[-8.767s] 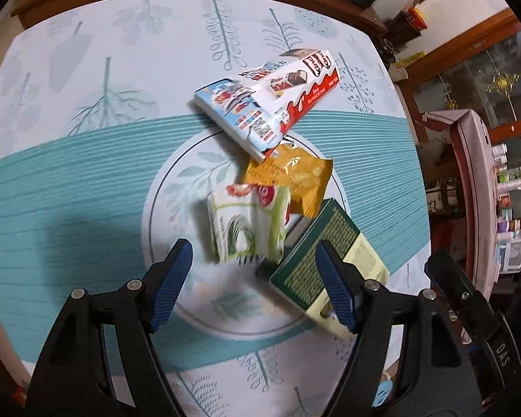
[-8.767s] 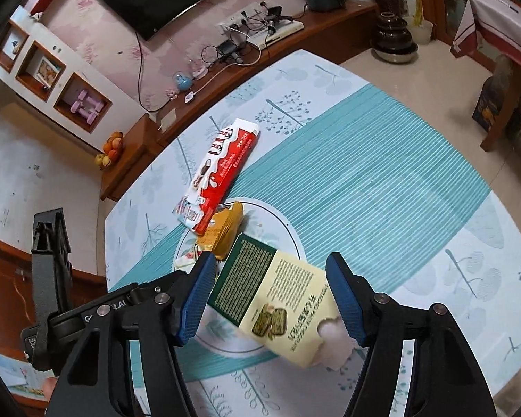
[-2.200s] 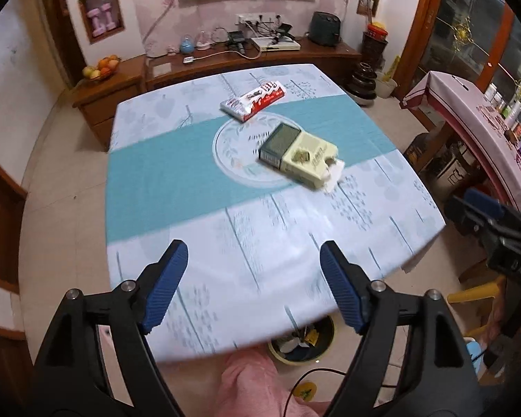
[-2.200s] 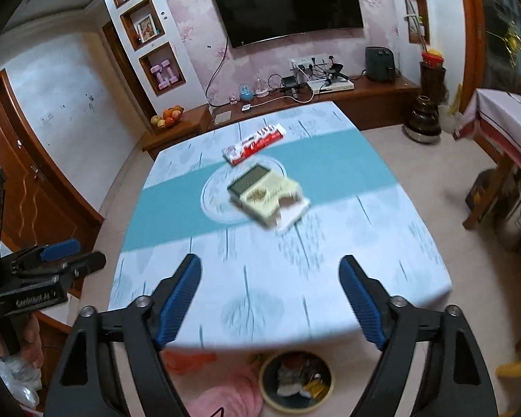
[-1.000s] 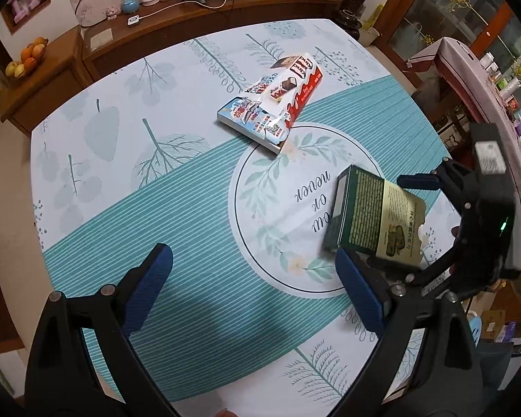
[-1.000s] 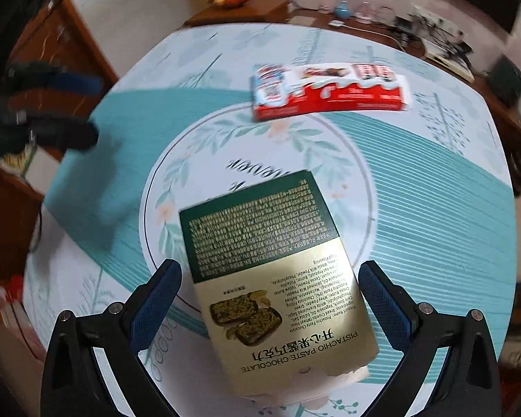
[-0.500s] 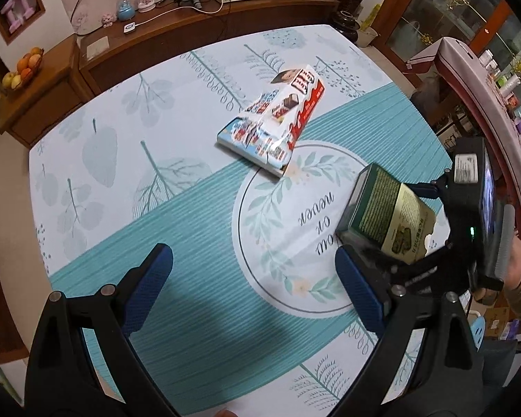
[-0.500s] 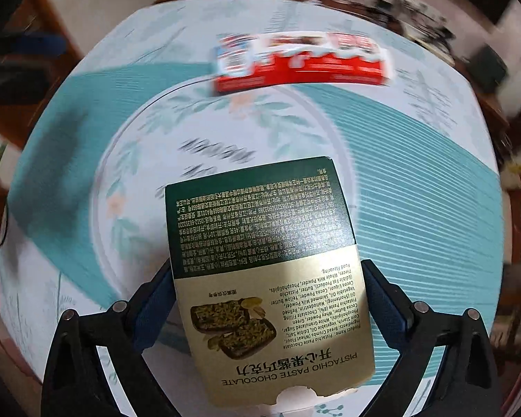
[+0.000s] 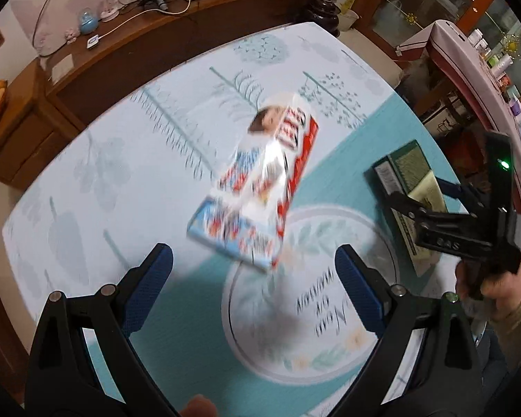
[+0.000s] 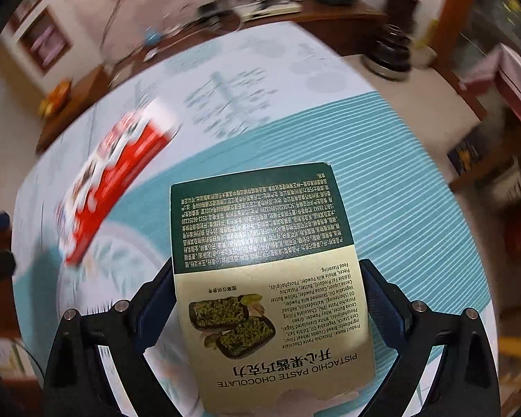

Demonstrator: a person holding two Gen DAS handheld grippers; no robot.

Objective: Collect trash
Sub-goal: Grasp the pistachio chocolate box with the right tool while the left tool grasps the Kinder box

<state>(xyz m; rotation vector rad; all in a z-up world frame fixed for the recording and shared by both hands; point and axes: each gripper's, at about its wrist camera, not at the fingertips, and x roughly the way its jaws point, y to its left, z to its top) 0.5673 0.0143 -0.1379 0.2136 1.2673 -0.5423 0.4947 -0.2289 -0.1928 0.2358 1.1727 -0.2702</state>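
Cartons: one in my grip, one left on the desk (image 9: 128, 160).
My right gripper (image 10: 267, 292) has its jaws pinching the pistachio chocolate box (image 10: 264, 260), lifted for carrying off; my left gripper (image 9: 253, 278), jaws spread, frames the red-and-white carton (image 9: 260, 187) mid-frame. No bin shows.

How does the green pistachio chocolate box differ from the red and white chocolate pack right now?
The green pistachio chocolate box is clamped in the right tongs, lifted; the red and white chocolate pack lies on the tablecloth, ungripped. The box is green and cream; the pack is longer and narrower. Both are chocolate packaging.
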